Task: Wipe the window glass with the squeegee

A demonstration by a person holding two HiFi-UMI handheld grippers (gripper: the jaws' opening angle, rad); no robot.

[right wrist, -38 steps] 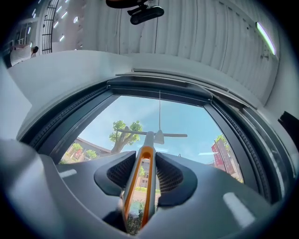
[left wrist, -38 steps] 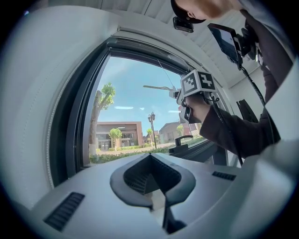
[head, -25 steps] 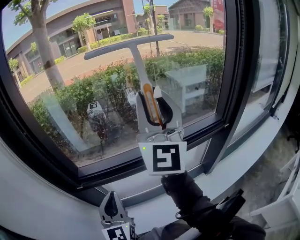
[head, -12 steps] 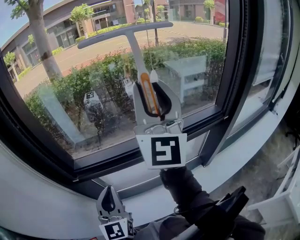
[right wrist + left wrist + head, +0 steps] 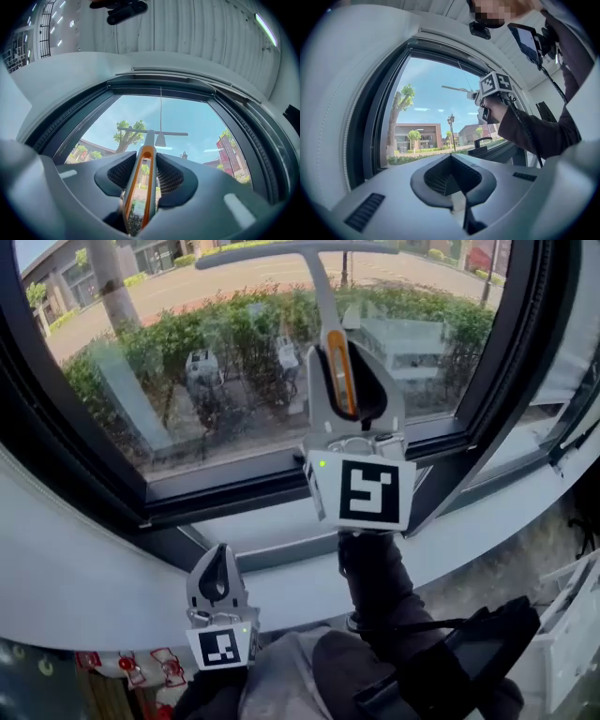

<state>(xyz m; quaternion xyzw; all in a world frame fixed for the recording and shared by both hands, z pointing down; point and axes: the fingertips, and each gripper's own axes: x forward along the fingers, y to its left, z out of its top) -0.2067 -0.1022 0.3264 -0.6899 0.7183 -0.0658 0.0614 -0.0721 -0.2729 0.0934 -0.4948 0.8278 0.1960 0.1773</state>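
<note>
**Head view.** R gripper [image 5: 342, 367]: jaws clamped on the orange handle of the squeegee [image 5: 323, 292]. Long axis runs up from the jaws, w/ the blade crosswise at the top of the window glass [image 5: 216, 362]; contact w/ glass can't be told. L gripper [image 5: 218, 563]: well below the glass, jaws together, holding nothing.

**L gripper view.** L gripper [image 5: 453, 183]: pads meet, empty. Squeegee [image 5: 457, 89] shows in front of the glass.

**R gripper view.** R gripper [image 5: 143, 176]: handle between the pads, shaft dead ahead, blade square across the upper glass. Est.: next stroke is a pull down the glass along the shaft axis; R is nearer, L idle.
</note>
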